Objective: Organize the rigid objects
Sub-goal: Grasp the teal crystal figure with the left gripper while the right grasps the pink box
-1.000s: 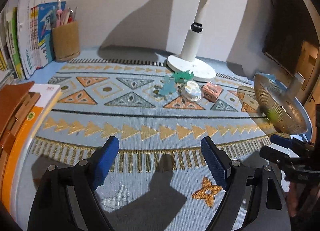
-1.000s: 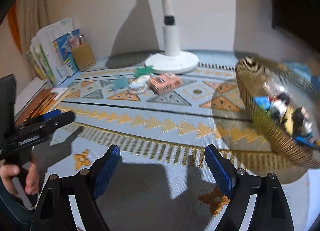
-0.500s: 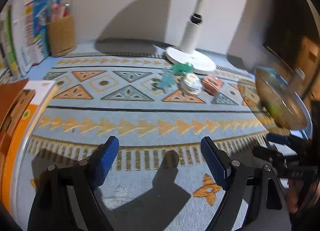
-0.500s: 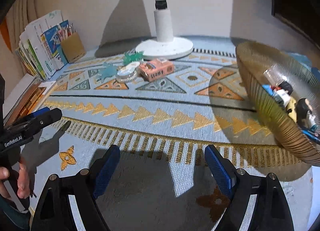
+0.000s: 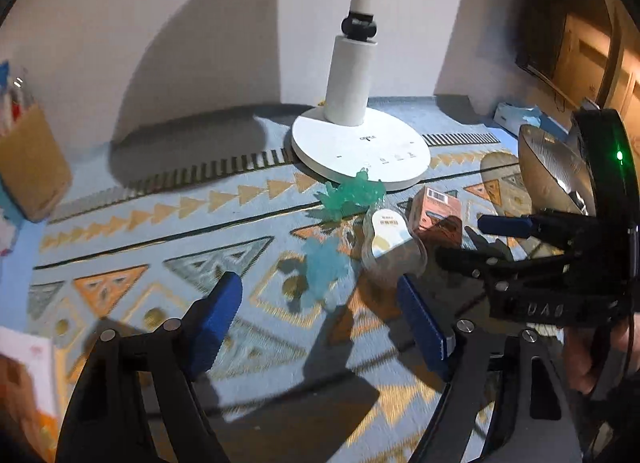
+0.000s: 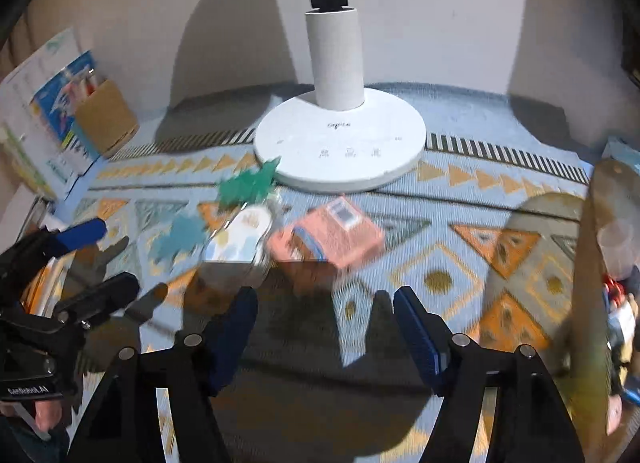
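While both grippers hang low over the patterned mat (image 5: 120, 231), I log four loose items clustered toward the desk's far edge, in front of the white lamp base (image 5: 360, 151). Green toy dinosaur (image 5: 352, 195) touches the lamp base's front rim. Pale blue toy dinosaur (image 5: 326, 263) lies nearer me on the mat, just beside the clear lidded cup (image 5: 390, 247). Pink carton (image 5: 438, 211) lies tipped on its side, touching the cup on its right.

Left gripper (image 5: 320, 315): fingers spread wide, nothing between them; the blue dinosaur sits just ahead of the gap. Right gripper (image 6: 326, 319): fingers likewise apart and empty, the pink carton (image 6: 328, 235) just ahead of it. Right wrist view is motion-blurred.

Gold wire bowl (image 5: 556, 175) stands near the desk's right edge; in the right wrist view it (image 6: 588, 263) holds several small toys, too blurred to name. Cardboard pen holder (image 6: 106, 119) and upright booklets (image 6: 44, 103) occupy the far left corner.
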Available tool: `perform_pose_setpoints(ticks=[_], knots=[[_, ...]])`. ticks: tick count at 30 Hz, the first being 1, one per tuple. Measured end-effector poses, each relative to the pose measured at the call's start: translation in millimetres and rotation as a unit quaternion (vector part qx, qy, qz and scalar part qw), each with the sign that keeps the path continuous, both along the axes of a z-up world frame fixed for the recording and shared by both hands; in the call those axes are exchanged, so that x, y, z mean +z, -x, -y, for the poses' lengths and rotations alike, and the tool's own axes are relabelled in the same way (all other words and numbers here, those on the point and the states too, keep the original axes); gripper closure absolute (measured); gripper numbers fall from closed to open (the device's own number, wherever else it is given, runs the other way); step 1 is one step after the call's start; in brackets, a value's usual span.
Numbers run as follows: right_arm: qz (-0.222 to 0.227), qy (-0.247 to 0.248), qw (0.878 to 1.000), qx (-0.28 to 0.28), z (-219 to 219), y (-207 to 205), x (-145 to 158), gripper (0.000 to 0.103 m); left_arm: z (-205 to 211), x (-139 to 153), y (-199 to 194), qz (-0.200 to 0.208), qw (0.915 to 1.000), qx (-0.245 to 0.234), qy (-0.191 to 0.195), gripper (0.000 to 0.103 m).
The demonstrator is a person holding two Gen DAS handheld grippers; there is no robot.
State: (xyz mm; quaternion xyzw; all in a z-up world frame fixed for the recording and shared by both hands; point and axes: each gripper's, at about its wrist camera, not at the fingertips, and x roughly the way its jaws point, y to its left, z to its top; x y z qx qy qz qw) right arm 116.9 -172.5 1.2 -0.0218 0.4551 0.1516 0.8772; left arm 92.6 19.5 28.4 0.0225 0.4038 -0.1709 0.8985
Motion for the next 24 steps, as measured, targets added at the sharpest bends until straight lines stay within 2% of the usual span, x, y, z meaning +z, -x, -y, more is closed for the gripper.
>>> perform_pose_setpoints(ticks=[3, 5, 6, 7, 8, 10, 13, 19, 21, 24], knots=[[-0.003, 0.007, 1.0, -0.015, 4.0, -7.3, -4.1, 0.036, 3.8, -9.2, -9.5, -0.009, 1.0, -0.001, 0.003, 0.033], [0.002, 0.001, 0.998, -0.057, 21.9, -10.1, -3.4, 0.04, 3.7, -12.1, -13.2, -0.015, 0.9998, -0.005, 0.012, 0.04], [0.003, 0.002, 0.996, -0.087, 32.9, -10.8, -3.0, 0.04, 3.4, -13.4, -13.9, -0.018, 0.9996, -0.007, 0.02, 0.041], [0.003, -0.013, 0.992, -0.124, 48.7, -10.2, -3.0, 0.044, 3.4, -14.1, -14.0, -0.017, 0.9995, -0.007, 0.025, 0.041], [0.005, -0.03, 0.991, -0.134, 55.1, -8.5, -2.9, 0.05, 3.8, -14.6, -14.3, -0.016, 0.9995, -0.007, 0.028, 0.041], [0.008, -0.042, 0.991, -0.131, 54.7, -4.8, -2.9, 0.05, 4.3, -15.1, -14.9, -0.013, 0.9995, -0.006, 0.027, 0.041], [0.018, -0.043, 0.995, -0.094, 36.7, -1.4, -0.5, 0.048, 8.0, -16.7, -16.0, -0.012, 0.9997, -0.012, 0.018, 0.043], [0.016, -0.03, 0.995, -0.093, 33.1, -17.7, 0.6, 0.034, 6.7, -16.5, -15.4, -0.012, 0.9997, -0.01, 0.017, 0.044], [0.003, -0.02, 0.996, -0.09, 32.6, -30.0, -3.9, 0.03, 7.5, -16.6, -15.1, -0.012, 0.9996, -0.013, 0.02, 0.051], [0.015, -0.02, 0.997, -0.078, 28.7, -40.3, -4.2, 0.031, 9.8, -16.0, -12.5, -0.009, 0.9995, -0.022, 0.022, 0.059]])
